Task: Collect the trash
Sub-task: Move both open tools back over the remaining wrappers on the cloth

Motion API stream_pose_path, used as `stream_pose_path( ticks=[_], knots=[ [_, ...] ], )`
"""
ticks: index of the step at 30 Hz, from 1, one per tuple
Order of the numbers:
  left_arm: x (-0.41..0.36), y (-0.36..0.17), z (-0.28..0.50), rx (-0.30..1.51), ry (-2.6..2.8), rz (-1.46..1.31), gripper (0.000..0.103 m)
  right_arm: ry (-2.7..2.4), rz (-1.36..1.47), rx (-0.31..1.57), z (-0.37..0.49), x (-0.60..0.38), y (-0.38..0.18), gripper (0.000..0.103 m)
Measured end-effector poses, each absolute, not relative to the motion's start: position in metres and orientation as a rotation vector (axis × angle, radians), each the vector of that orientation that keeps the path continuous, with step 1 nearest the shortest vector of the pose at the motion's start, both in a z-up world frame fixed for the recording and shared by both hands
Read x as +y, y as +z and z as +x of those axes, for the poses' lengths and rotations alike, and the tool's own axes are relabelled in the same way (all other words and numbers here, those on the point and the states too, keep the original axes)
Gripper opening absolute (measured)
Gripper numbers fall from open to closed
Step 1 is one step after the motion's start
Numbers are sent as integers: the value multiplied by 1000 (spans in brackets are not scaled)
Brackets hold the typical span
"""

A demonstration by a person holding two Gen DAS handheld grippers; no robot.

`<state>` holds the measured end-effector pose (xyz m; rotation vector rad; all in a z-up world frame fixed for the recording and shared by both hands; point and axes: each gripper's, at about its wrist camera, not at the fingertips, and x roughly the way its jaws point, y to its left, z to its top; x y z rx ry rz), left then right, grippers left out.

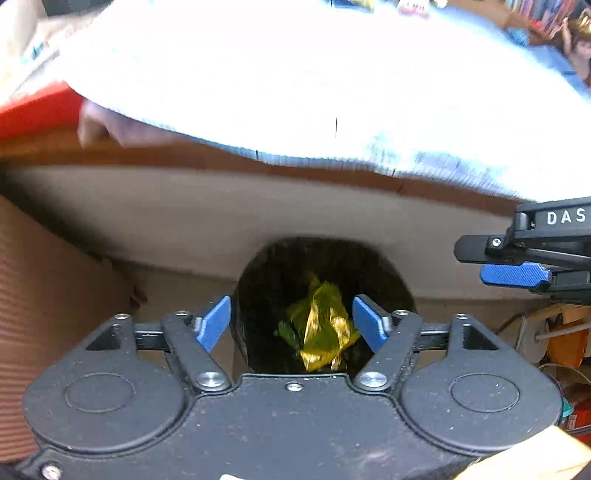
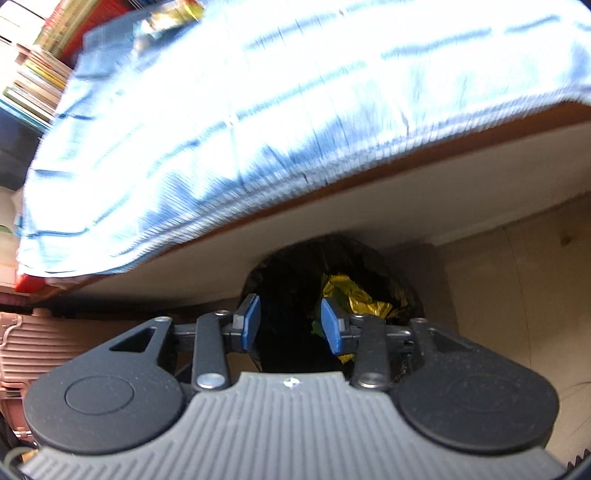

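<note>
A black-lined bin [image 1: 273, 269] stands below the table edge, with a crumpled yellow-green wrapper [image 1: 323, 326] lying inside it. My left gripper [image 1: 291, 323] hangs open directly above the bin mouth, and nothing is between its blue pads. In the right wrist view the same bin [image 2: 291, 273] shows the yellow wrapper [image 2: 354, 299] at its right side. My right gripper [image 2: 290, 325] is open and empty over the bin's left half. The right gripper's fingers [image 1: 511, 275] also reach in from the right edge of the left wrist view.
A table covered with a white-and-blue striped cloth [image 1: 295, 81] overhangs the bin; its brown edge [image 1: 332, 173] runs across both views. More wrappers [image 2: 173, 14] lie at the cloth's far end. Books [image 2: 40, 74] stack at the left. A corrugated panel [image 1: 44, 295] stands beside the bin.
</note>
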<state>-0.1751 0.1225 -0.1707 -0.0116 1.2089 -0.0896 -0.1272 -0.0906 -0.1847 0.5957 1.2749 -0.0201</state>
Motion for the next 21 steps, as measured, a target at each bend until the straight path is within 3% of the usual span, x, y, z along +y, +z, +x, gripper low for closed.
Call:
stream_pose_path(
  ticks=[10,21],
  knots=[
    [132,-70,-161,959,-199,24,88,-39,567,1020,-137,-114,-74,74],
    [137,-9,-95,831,-200,-58,90,-77,499,801,-93,-142,-20,84]
  ],
)
